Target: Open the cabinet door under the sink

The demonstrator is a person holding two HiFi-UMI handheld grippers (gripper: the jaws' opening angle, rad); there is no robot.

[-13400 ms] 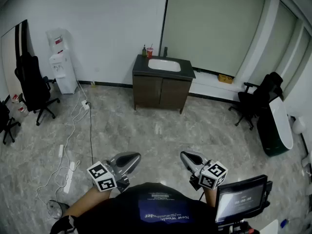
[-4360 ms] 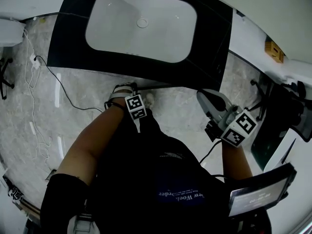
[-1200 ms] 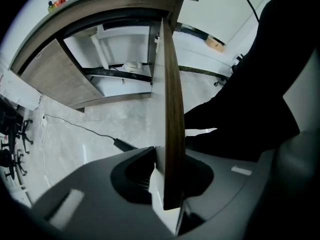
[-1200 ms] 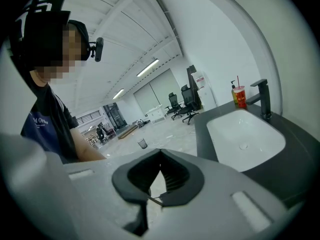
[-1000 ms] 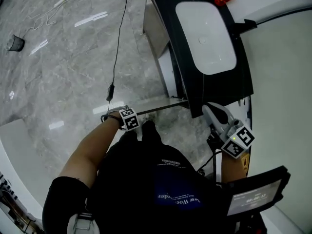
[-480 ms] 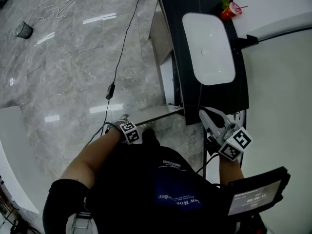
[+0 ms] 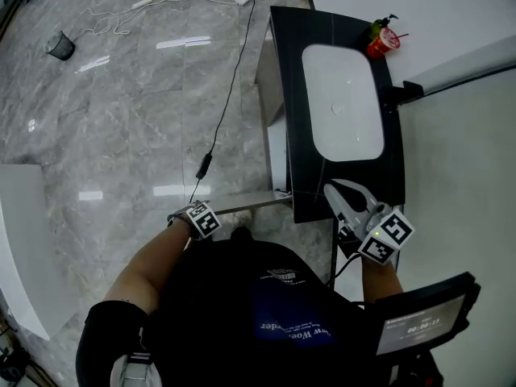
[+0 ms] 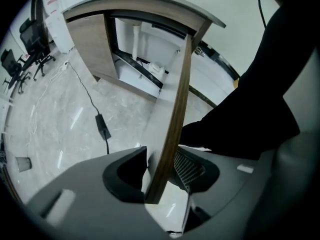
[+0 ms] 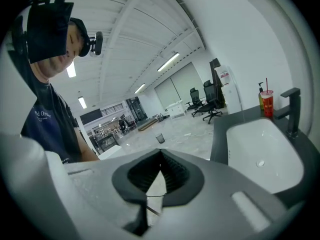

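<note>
Cabinet door (image 8: 175,109): swung well out from the unit under the sink (image 7: 343,103), with its free edge standing between the left tool's jaws.
Left tool (image 8: 160,176): jaws have just been opening and now sit slack either side of the edge, not clamping it.
Right tool (image 9: 159,176): jaws together and empty, over the near end of the dark worktop (image 7: 294,95).
Doing it well: draw the left tool straight back off the edge without nudging the door shut; the task looks nearly finished.
</note>
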